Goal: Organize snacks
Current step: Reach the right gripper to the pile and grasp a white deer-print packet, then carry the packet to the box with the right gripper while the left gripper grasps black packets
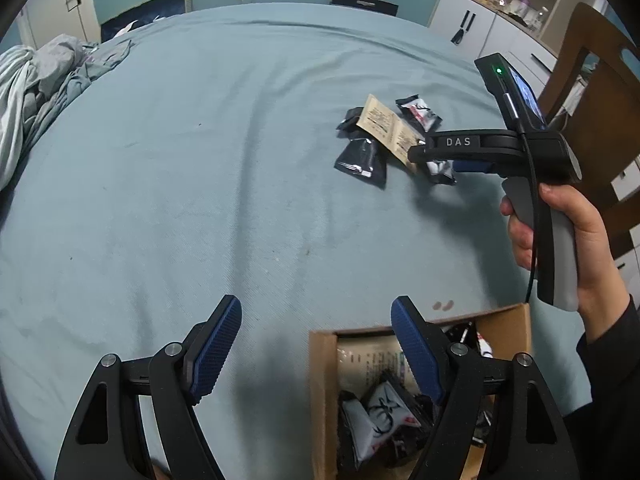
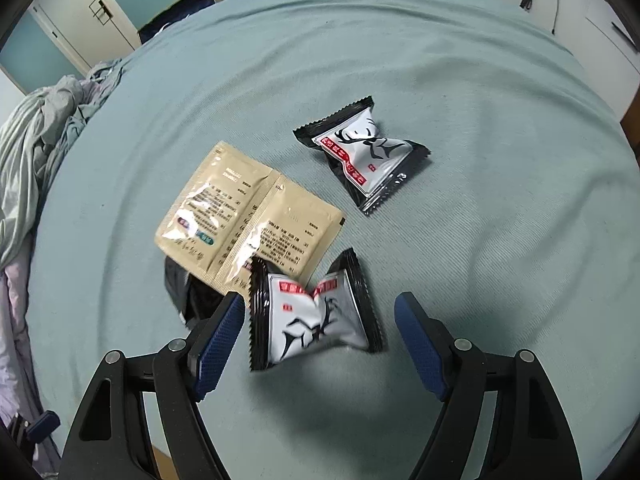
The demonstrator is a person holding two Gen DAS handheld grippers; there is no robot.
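Note:
In the right wrist view my right gripper (image 2: 320,312) is open just above the blue bed sheet (image 2: 480,240). A black-and-white snack packet (image 2: 316,316) lies between its fingers, close to the left pad, and nothing is gripped. A tan double sachet (image 2: 248,216) lies beyond it over a dark packet (image 2: 192,296), and a second black-and-white packet (image 2: 364,156) sits farther back. In the left wrist view my left gripper (image 1: 317,312) is open and empty beside a cardboard box (image 1: 320,364) holding several snack packets. The right gripper (image 1: 420,154) hovers over the snack pile (image 1: 362,160).
Crumpled grey bedding (image 1: 36,92) is heaped at the left edge of the bed. A wooden chair (image 1: 592,100) and white cabinets (image 1: 472,24) stand to the right. A person's hand (image 1: 560,232) holds the right gripper's handle.

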